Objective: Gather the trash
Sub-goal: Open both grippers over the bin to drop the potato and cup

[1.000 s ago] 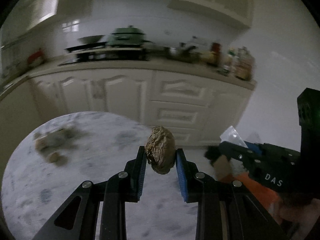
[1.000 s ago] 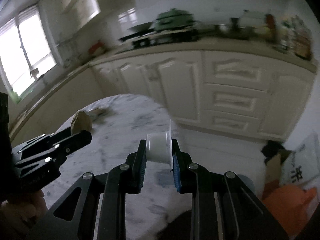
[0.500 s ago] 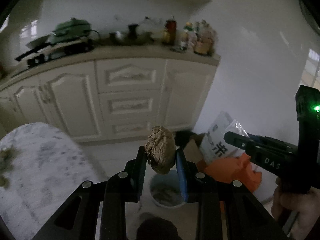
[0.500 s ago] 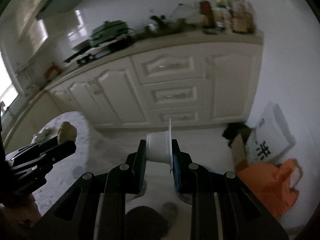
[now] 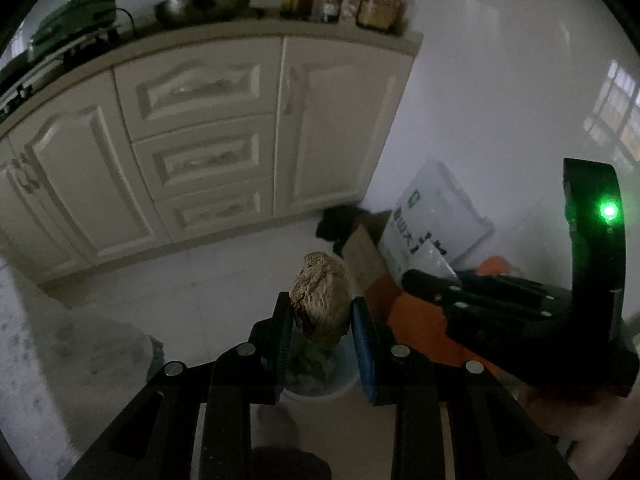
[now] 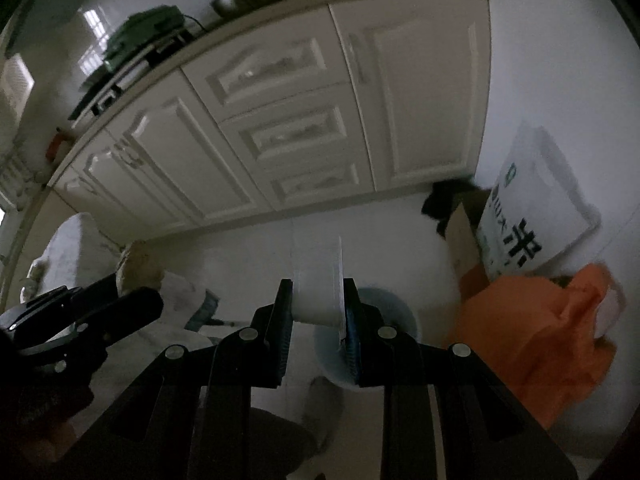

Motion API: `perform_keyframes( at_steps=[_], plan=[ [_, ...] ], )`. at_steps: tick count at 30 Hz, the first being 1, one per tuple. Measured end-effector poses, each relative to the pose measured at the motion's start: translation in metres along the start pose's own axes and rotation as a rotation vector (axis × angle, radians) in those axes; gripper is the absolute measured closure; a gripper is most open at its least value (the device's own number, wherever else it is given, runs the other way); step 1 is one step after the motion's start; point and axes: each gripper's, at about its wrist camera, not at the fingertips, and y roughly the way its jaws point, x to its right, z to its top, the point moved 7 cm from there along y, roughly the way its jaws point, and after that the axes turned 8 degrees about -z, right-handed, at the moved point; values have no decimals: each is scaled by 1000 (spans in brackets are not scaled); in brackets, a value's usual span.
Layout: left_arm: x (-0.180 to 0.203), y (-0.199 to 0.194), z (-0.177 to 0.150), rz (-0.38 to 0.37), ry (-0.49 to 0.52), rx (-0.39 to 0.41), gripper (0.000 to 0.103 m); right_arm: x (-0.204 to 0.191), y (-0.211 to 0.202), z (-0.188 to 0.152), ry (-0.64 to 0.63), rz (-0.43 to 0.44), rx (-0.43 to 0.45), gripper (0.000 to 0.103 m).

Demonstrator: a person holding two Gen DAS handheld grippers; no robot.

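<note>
My left gripper (image 5: 320, 312) is shut on a crumpled brown paper ball (image 5: 320, 300) and holds it above a pale round trash bin (image 5: 320, 376) on the floor. My right gripper (image 6: 318, 300) is shut on a small white plastic cup (image 6: 318, 292) with a thin clear lid, above the same bin (image 6: 384, 316). The right gripper also shows at the right of the left wrist view (image 5: 432, 280). The left gripper shows at the left of the right wrist view (image 6: 132, 292), with the paper ball (image 6: 138, 266) in it.
Cream kitchen cabinets (image 5: 200, 140) stand behind. A cardboard box (image 5: 364, 252), a white printed sack (image 6: 528, 216) and an orange plastic bag (image 6: 528, 328) sit by the wall to the right of the bin. The marble table edge (image 5: 48, 360) lies at the left.
Both grippers have swung right and down, away from the marble table, toward the floor. The trash bin now lies right under both, each still holding its item.
</note>
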Motion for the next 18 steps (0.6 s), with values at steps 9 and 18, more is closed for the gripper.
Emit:
perform_keyframes(
  at_steps=[9,18],
  plan=[
    [1,89,19,1,-10,-145,70,26,58,-10,67,5,-105,56],
    [-3,89,35,104,-6,-83,17,41,46,-10,146,-2,-69,0]
  ],
)
